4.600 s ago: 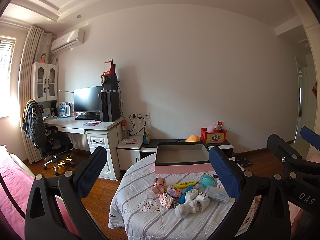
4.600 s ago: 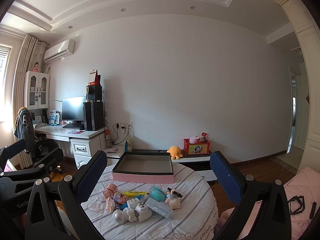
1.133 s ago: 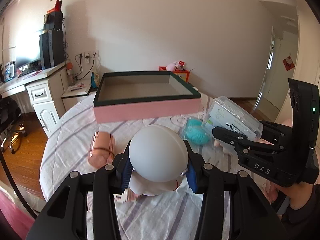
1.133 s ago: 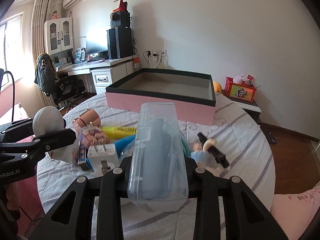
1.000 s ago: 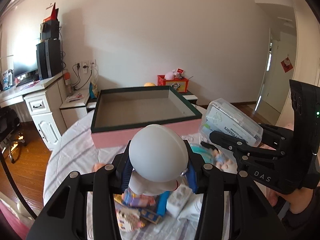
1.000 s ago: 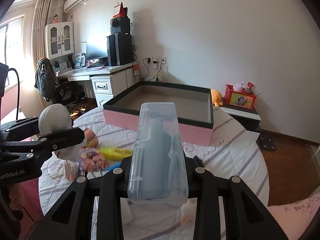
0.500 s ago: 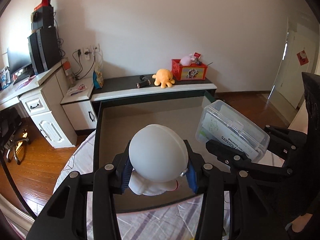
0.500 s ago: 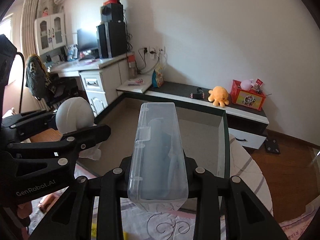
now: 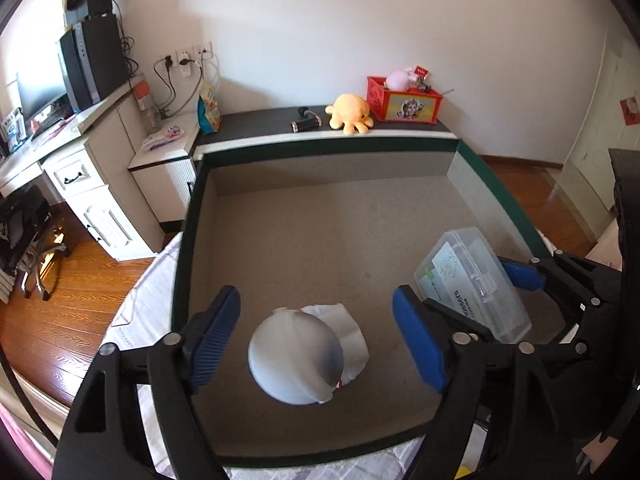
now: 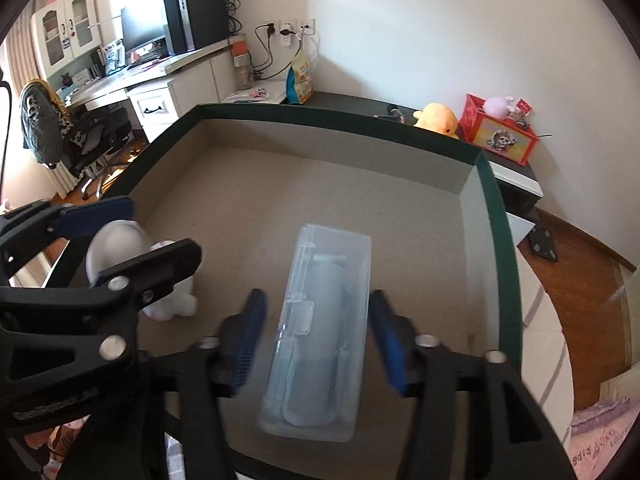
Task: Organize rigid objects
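Note:
A shallow box with a dark green rim (image 9: 320,146) and a bare brown floor fills both views; its rim also shows in the right wrist view (image 10: 492,184). My left gripper (image 9: 316,340) is open above the box, and a white round-headed toy (image 9: 298,360) sits free between its fingers. My right gripper (image 10: 316,336) is open too, with a clear plastic case (image 10: 320,340) loose between its fingers over the box floor. The case (image 9: 472,284) and the toy (image 10: 116,248) each show in the other view.
The box rests on a round table with a striped cloth (image 9: 148,296). Behind it are a low black-topped cabinet (image 9: 260,124) with a yellow plush octopus (image 9: 350,114) and a red toy box (image 9: 404,100), a white desk (image 9: 80,168) at the left, and wood floor.
Both grippers have opened over the box. The white toy and the clear case, held half a second ago, are released inside the box. Both grippers tilted further down toward the box floor.

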{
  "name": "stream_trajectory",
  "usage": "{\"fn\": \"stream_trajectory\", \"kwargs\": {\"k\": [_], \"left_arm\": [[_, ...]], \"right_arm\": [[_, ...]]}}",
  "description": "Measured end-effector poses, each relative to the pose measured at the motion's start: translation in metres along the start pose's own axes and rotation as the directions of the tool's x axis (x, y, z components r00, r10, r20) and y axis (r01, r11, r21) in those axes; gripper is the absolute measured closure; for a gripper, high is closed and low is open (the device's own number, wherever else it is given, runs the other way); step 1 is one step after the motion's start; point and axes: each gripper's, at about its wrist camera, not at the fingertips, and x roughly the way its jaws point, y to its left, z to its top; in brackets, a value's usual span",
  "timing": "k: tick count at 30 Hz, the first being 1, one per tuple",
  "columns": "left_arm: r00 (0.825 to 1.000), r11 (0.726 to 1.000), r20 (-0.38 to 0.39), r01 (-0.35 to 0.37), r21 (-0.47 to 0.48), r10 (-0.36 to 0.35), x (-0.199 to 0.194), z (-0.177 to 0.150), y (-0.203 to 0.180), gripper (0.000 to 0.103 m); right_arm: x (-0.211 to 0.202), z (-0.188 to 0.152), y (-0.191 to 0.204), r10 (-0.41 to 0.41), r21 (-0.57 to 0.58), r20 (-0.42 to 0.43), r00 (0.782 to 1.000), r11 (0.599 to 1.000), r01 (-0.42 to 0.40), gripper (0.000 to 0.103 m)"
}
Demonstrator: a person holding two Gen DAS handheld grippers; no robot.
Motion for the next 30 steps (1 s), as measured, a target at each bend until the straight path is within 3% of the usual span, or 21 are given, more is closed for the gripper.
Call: {"fn": "stream_trajectory", "kwargs": {"k": [2, 4, 5, 7, 13, 17, 21, 24, 28, 30], "left_arm": [[0.999, 1.000, 0.042, -0.006, -0.013, 0.006, -0.020, -0.004, 0.003, 0.017], [0.994, 0.999, 0.106, -0.013, -0.030, 0.016, -0.050, -0.009, 0.005, 0.008], [0.989, 0.999, 0.143, -0.023, -0.042, 0.029, -0.066, -0.012, 0.007, 0.006], [0.972, 0.997, 0.228, -0.043, -0.059, 0.056, -0.102, -0.024, 0.007, 0.000], [0.904, 0.987, 0.396, -0.142, -0.069, 0.158, -0.199, -0.081, -0.005, 0.000], [0.861, 0.976, 0.459, -0.199, -0.091, 0.218, -0.249, -0.119, -0.010, 0.000], [0.851, 0.980, 0.487, -0.157, -0.125, 0.198, -0.289, -0.154, -0.014, 0.000], [0.830, 0.971, 0.504, -0.202, -0.129, 0.239, -0.312, -0.179, -0.022, 0.000], [0.816, 0.978, 0.539, -0.180, -0.109, 0.210, -0.339, -0.206, -0.031, 0.000], [0.802, 0.973, 0.552, -0.203, -0.110, 0.230, -0.349, -0.217, -0.039, 0.000]], "right_arm": [[-0.016, -0.003, -0.001, -0.004, 0.007, 0.045, 0.999, 1.000, 0.004, 0.036], [-0.039, -0.005, 0.000, -0.036, 0.008, 0.085, 0.996, 0.999, 0.036, 0.023], [-0.056, -0.007, 0.002, -0.046, 0.002, 0.127, 0.991, 0.999, 0.047, 0.023], [-0.091, -0.015, 0.006, -0.070, 0.005, 0.201, 0.977, 0.998, 0.070, 0.022], [-0.186, -0.061, 0.026, -0.077, 0.019, 0.380, 0.922, 0.997, 0.075, 0.017], [-0.238, -0.098, 0.040, -0.093, 0.055, 0.460, 0.883, 0.996, 0.076, 0.016], [-0.277, -0.139, 0.060, -0.105, 0.090, 0.521, 0.847, 0.994, 0.068, 0.000], [-0.301, -0.167, 0.072, -0.113, 0.105, 0.557, 0.823, 0.992, 0.065, 0.000], [-0.325, -0.196, 0.084, -0.150, 0.123, 0.573, 0.806, 0.988, 0.096, 0.000], [-0.335, -0.206, 0.089, -0.161, 0.131, 0.583, 0.796, 0.986, 0.103, 0.000]]}}
